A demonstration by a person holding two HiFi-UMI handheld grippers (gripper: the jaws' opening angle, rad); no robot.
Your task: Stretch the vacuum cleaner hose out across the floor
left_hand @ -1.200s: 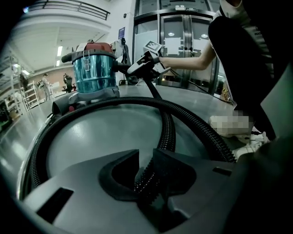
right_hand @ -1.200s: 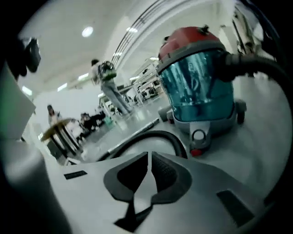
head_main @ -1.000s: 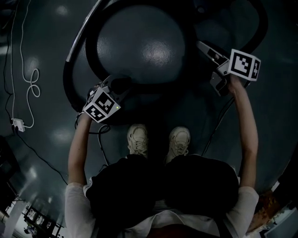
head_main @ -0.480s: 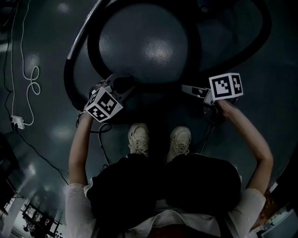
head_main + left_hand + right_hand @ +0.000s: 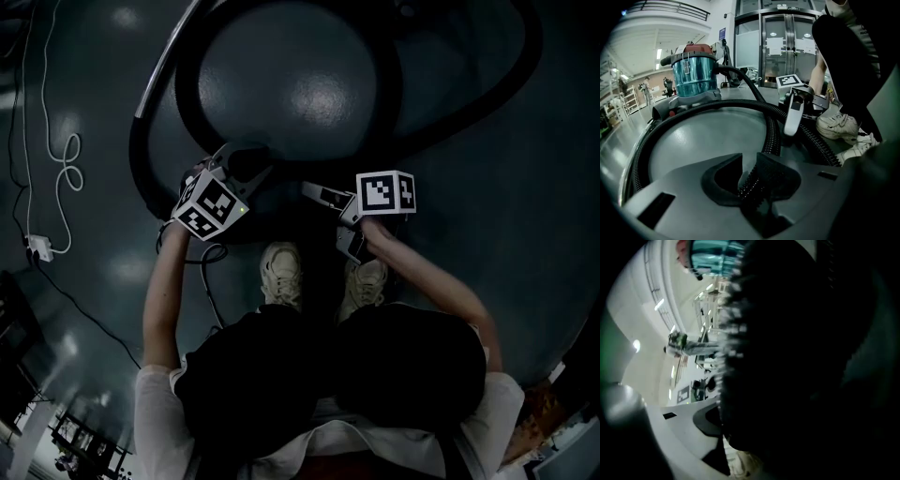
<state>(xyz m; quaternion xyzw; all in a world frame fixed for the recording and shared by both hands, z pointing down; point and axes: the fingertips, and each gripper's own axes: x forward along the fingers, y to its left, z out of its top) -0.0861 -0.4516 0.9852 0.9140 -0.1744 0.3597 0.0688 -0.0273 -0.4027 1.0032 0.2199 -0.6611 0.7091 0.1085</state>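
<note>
— Two jaws on the left gripper [image 5: 749, 180] are clenching the ribbed black hose [image 5: 771, 133], which is running up out of the grip and away.

— And the hose overall, where is it lying?

— It is curling in a wide loop on the glossy floor [image 5: 300, 84], circling out ahead of the person's shoes [image 5: 279, 274]. It is leading back to the teal vacuum [image 5: 693, 77], which is standing upright beyond the loop.

— What is the right gripper [image 5: 328, 217] doing?

— It is hanging low, just beside the left one and just ahead of the shoes, with its jaws standing wide. They have just been opening up and then easing in slightly. In its own view the hose's ribs are crowding the gap right against the one jaw that is showing. The other jaw is sitting in darkness, and nothing is showing a squeeze.

— Anything else lying about?

— A thin white cable [image 5: 66, 169] is looping on the floor well off to the left.
</note>
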